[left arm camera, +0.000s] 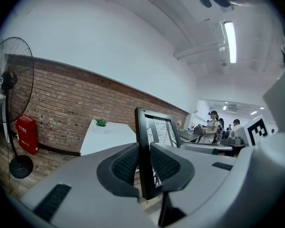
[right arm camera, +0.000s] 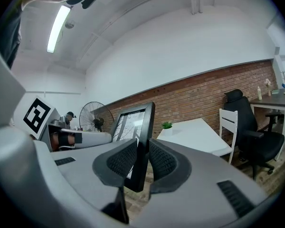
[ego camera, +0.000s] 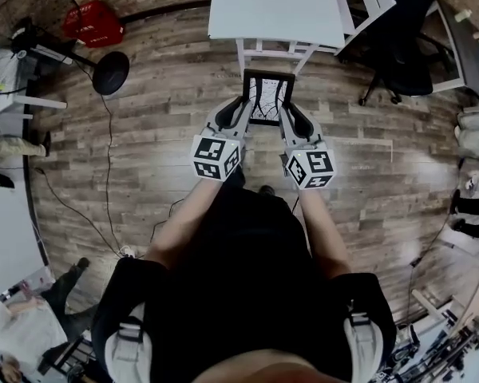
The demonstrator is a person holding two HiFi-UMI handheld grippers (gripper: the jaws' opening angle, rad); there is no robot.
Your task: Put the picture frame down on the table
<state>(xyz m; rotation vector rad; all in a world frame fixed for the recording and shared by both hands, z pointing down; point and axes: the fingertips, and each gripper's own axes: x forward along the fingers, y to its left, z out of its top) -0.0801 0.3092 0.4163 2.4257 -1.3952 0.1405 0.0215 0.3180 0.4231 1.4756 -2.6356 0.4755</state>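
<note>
A black picture frame [ego camera: 267, 96] with a pale branch print is held upright in the air over the wood floor, short of the white table [ego camera: 273, 8]. My left gripper [ego camera: 241, 106] is shut on the frame's left edge [left arm camera: 143, 148]. On the frame's right edge [right arm camera: 143, 141] my right gripper [ego camera: 290, 108] is shut. In both gripper views the jaws' ribbed pads press the frame's two faces. The table [left arm camera: 107, 134] [right arm camera: 192, 133] stands ahead of the frame, with a small green plant [left arm camera: 100, 122] [right arm camera: 166, 125] at its far end.
A white chair [ego camera: 366, 2] and a black office chair [ego camera: 399, 46] stand right of the table. A floor fan [ego camera: 104, 69] and a red box [ego camera: 93, 24] are at the left, with cables on the floor. People stand in the background [left arm camera: 213, 125].
</note>
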